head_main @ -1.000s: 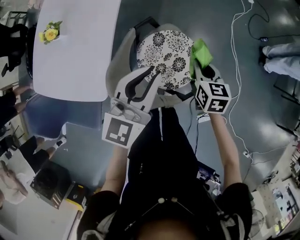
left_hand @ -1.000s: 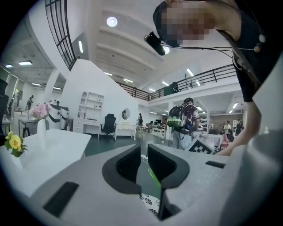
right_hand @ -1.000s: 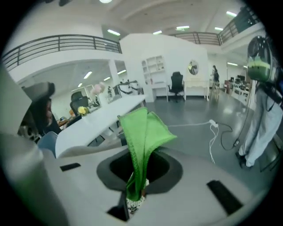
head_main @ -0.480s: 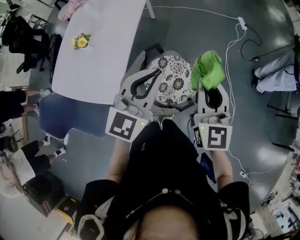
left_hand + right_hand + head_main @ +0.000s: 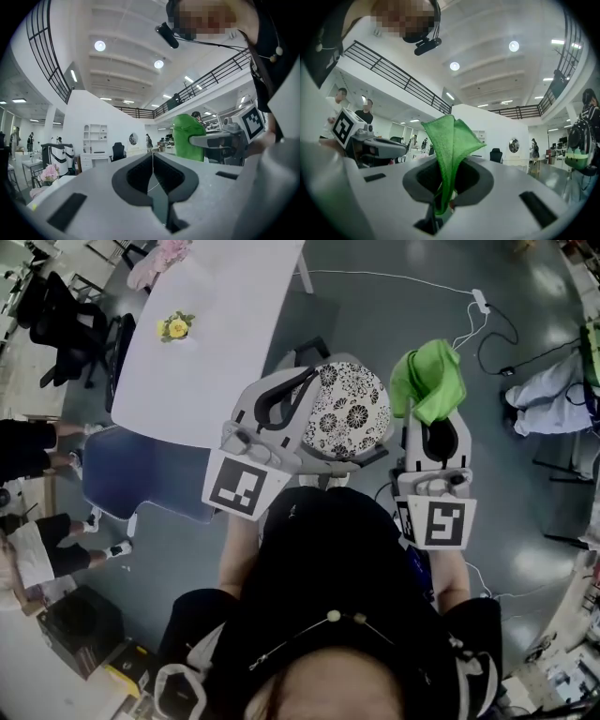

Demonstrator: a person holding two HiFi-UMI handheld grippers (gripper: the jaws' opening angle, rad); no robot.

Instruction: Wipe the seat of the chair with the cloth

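Right claw (image 5: 433, 420) clamped on the green cloth (image 5: 429, 379), held just right of the patterned chair seat (image 5: 354, 416); left claw (image 5: 300, 386) closed, empty; no wiping apparently under way.

The right gripper (image 5: 434, 423) holds a green cloth (image 5: 429, 381) just right of the chair's floral seat (image 5: 352, 413), clear of it. The left gripper (image 5: 302, 382) overlaps the seat's left edge. A white table (image 5: 216, 343) bearing a yellow flower (image 5: 175, 327) stands to the left.
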